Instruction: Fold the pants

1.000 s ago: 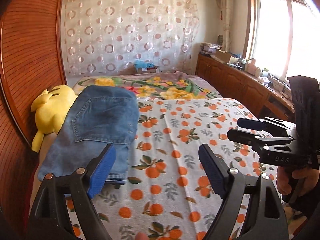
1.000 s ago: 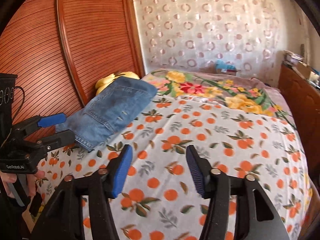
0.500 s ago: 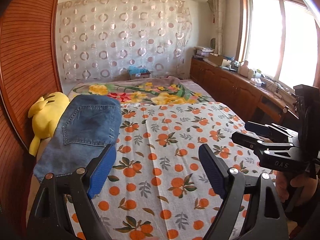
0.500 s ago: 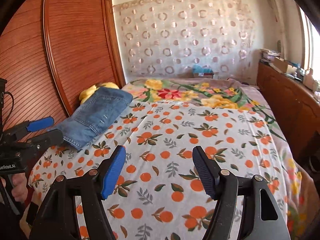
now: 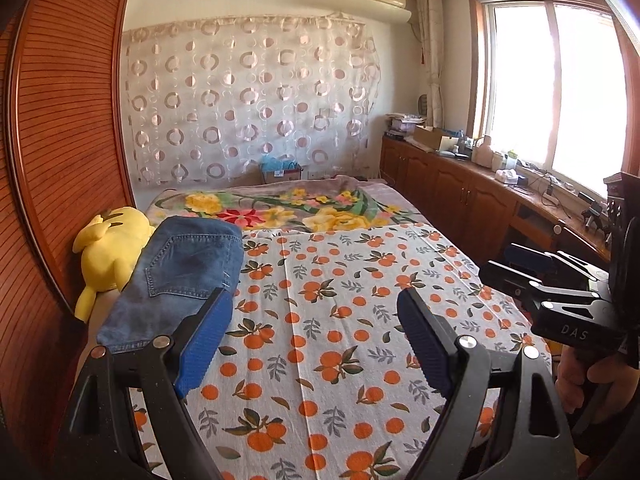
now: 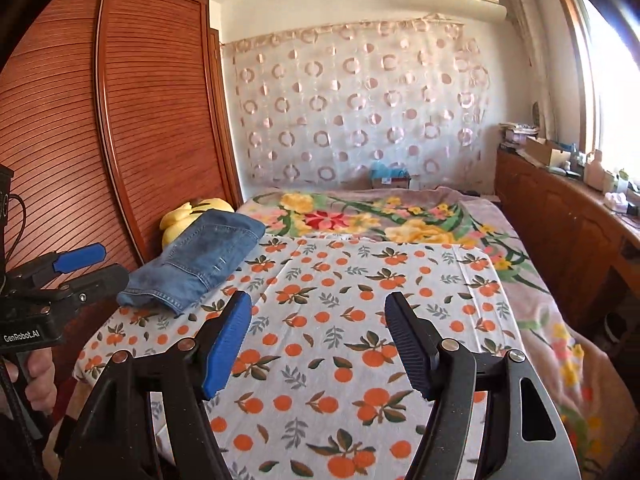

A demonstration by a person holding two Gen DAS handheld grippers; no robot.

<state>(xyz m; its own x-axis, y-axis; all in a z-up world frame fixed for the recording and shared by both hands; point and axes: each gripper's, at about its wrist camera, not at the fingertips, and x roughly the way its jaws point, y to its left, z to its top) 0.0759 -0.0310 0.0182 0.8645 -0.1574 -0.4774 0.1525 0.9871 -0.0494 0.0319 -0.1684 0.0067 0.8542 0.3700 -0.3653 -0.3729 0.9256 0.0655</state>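
Folded blue jeans (image 5: 182, 276) (image 6: 202, 258) lie flat on the left side of the orange-print sheet (image 5: 340, 320) (image 6: 360, 300), a back pocket facing up. My left gripper (image 5: 314, 338) is open, held above the sheet well short of the jeans, nothing between its blue pads. My right gripper (image 6: 318, 338) is open too and empty, hovering over the sheet to the right of the jeans. Each gripper shows in the other's view: the right gripper (image 5: 516, 264) at the right edge, the left gripper (image 6: 86, 266) at the left edge, both in a person's hand.
A yellow plush toy (image 5: 108, 248) lies behind the jeans against the wooden wardrobe (image 6: 100, 140). A floral blanket (image 5: 288, 210) covers the bed's far end. Wooden cabinets (image 5: 460, 196) with clutter run under the window on the right.
Both grippers have pulled back and risen away from the jeans, so more of the bed and room shows. The right gripper's jaws stand a little wider than a second ago.
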